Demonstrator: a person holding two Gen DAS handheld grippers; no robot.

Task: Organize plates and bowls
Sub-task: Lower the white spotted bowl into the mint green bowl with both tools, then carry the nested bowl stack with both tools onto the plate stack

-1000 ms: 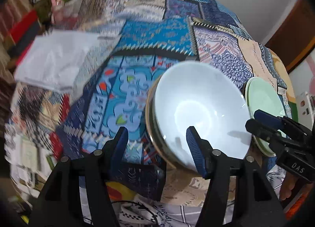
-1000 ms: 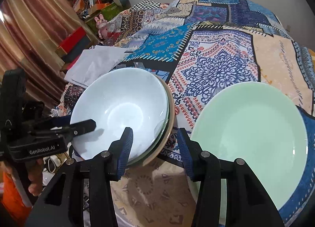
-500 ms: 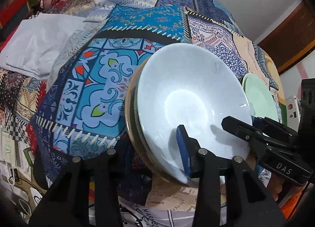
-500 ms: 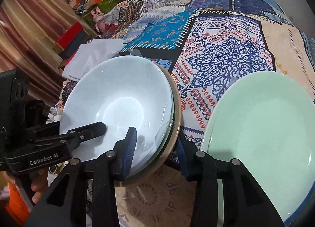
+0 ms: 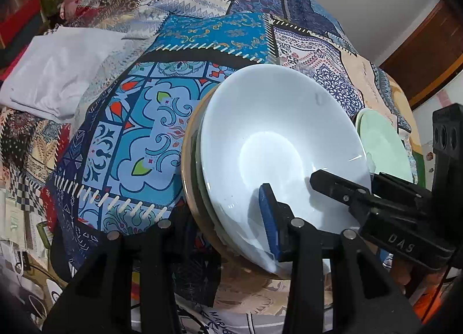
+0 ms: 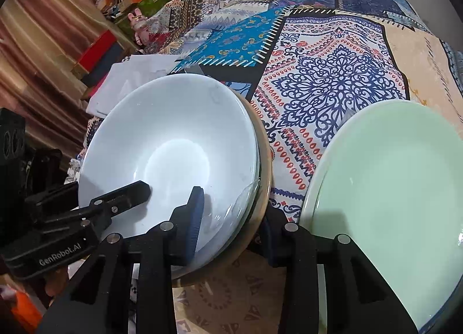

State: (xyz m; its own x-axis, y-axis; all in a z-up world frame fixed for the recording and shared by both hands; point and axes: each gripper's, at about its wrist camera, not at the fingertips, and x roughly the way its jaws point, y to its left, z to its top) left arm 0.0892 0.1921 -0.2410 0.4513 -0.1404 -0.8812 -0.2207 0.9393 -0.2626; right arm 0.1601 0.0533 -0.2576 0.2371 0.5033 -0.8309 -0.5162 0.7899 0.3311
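Fingers (image 5: 269,218) of both grippers straddle the near rim of the stacked bowls (image 5: 277,143), not visibly clamped.

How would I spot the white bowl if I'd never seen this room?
Find the bright patchwork cloth. At its near edge sits a tilted stack of dishes, both tools straddling its rim. The white bowl is topmost; unlike the flat green plate beside it, it is deep and white.

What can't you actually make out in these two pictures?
- Left wrist view: the left gripper's outer finger, hidden under the stacked bowls.
- Right wrist view: the right gripper's outer pad, behind the stack's rim.
- Both views: how many bowls are nested; only edges show.
- Right wrist view: the green plate, cut off at the frame.
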